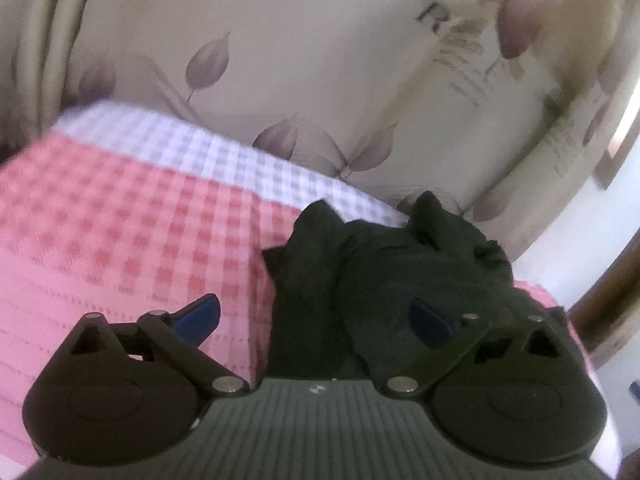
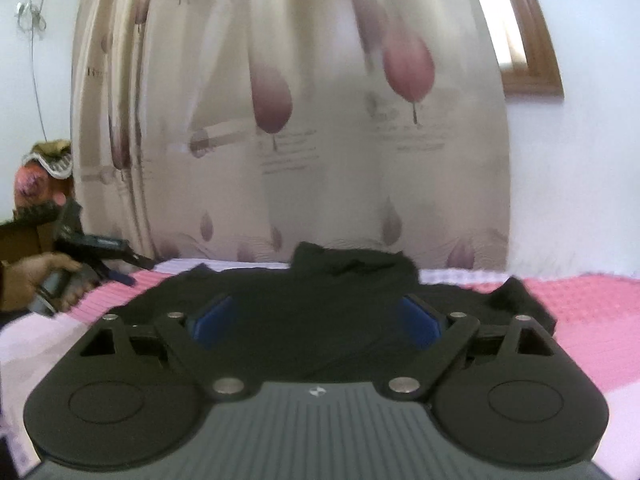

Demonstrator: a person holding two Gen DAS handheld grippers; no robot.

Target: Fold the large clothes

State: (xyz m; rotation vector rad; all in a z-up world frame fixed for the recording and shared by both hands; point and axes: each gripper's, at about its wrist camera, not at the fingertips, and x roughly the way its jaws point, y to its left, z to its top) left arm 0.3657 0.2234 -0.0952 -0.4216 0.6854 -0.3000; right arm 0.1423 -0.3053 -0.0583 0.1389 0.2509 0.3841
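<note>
Pink checked bedcover carries the black garment just ahead of both spread, empty hand-held grippers (left, right), seemingly released to rest mid-fold.

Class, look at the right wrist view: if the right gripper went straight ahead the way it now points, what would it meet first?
Most likely the black garment on the pink bedspread, which lies between and ahead of the open right gripper; depth is unclear, so it might pass over toward the curtain.
</note>
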